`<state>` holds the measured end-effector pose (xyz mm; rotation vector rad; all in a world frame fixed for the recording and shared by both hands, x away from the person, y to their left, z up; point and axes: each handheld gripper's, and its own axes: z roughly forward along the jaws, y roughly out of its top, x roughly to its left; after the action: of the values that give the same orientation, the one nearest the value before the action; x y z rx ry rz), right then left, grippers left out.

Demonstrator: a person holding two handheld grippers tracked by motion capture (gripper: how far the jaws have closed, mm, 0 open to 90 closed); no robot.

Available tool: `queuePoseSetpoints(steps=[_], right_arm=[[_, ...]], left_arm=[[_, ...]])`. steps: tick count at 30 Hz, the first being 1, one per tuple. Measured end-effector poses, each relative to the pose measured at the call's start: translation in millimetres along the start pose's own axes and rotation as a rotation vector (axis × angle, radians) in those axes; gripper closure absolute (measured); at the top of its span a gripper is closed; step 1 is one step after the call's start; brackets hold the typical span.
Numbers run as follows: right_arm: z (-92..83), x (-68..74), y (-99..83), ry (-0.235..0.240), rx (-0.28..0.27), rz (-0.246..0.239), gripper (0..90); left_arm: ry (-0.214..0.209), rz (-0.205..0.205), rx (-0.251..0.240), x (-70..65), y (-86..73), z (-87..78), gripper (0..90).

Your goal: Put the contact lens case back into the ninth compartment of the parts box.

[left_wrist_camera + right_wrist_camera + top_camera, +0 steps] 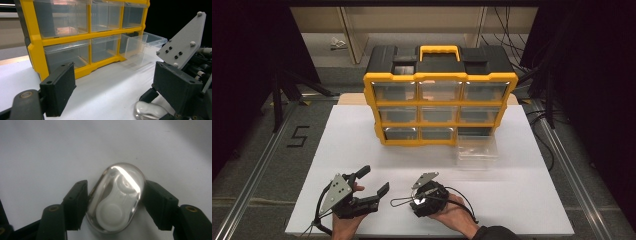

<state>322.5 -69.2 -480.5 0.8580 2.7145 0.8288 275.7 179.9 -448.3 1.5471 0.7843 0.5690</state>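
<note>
Right gripper view: right tongs (115, 202) nearly closed, both jaws touching the clear case (115, 197) between them.

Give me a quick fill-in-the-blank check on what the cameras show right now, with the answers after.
1. The right gripper has its jaws either side of a clear oval ____ on the white table.
2. The left gripper holds ____.
3. The yellow organizer has one ____ pulled out onto the table.
4. That gap is in the organizer's ____ row.

Missing words: case; nothing; drawer; bottom
</note>
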Motion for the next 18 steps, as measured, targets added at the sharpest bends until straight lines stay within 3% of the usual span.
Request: queuePoseSetpoints(steps=[2, 18], right_arm=[[-1.0, -0.1, -0.5, -0.007, -0.006, -0.002, 47.7], [-3.2, 1.6, -0.3, -0.007, -0.015, -0.039, 49.6]], left_arm=[[-0.001, 0.001, 0.001, -0.1, -0.1, 0.2, 17.7], [0.002, 0.001, 0.0, 0.2, 0.1, -0.2, 17.7]])
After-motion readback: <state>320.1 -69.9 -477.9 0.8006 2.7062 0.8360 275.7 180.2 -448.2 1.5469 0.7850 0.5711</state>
